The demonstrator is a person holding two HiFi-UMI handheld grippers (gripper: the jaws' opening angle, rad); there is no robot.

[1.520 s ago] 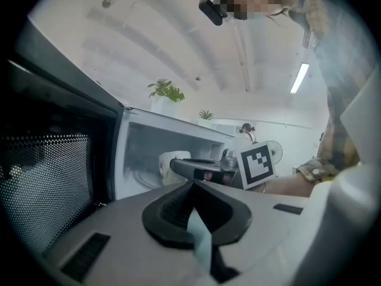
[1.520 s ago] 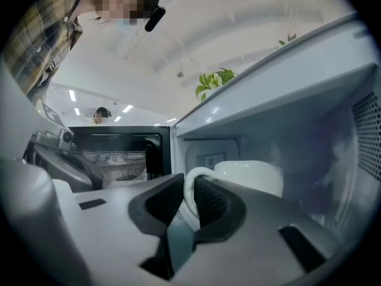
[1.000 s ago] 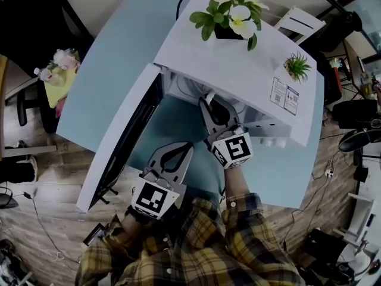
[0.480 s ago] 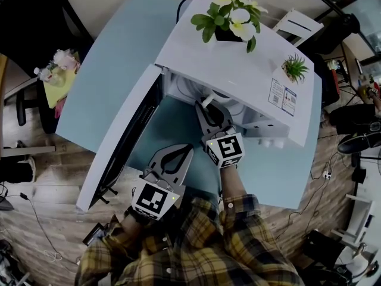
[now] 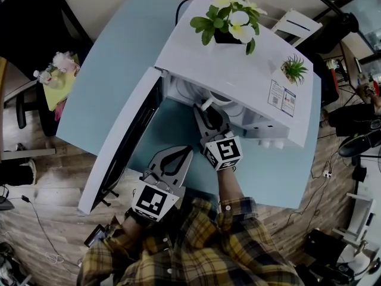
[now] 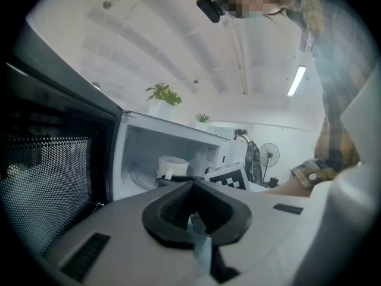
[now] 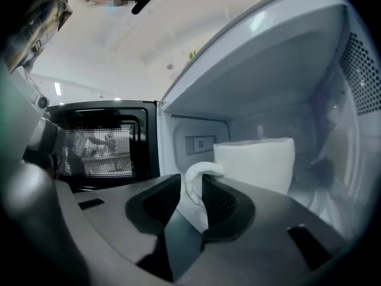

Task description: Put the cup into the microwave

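The white microwave (image 5: 238,64) stands on the light blue table (image 5: 101,82) with its door (image 5: 119,142) swung wide to the left. The white cup (image 7: 256,162) stands upright inside the cavity, also seen from the left gripper view as the cup (image 6: 172,167). My right gripper (image 5: 209,109) reaches into the opening. Its jaws (image 7: 191,186) are opening around the cup's handle (image 7: 195,174), with a thin gap showing beside it. My left gripper (image 5: 177,152) hovers in front of the door, shut and empty, its tips (image 6: 189,185) pointing at the cavity.
A pot of white flowers (image 5: 229,16) and a small green plant (image 5: 294,67) sit on top of the microwave. A white chair (image 5: 297,22) stands behind the table. The open door closes off the left side of the approach.
My right gripper has slid a little deeper toward the cavity and sunk slightly, and the cup's handle now shows at its tips. The left gripper has stayed put.
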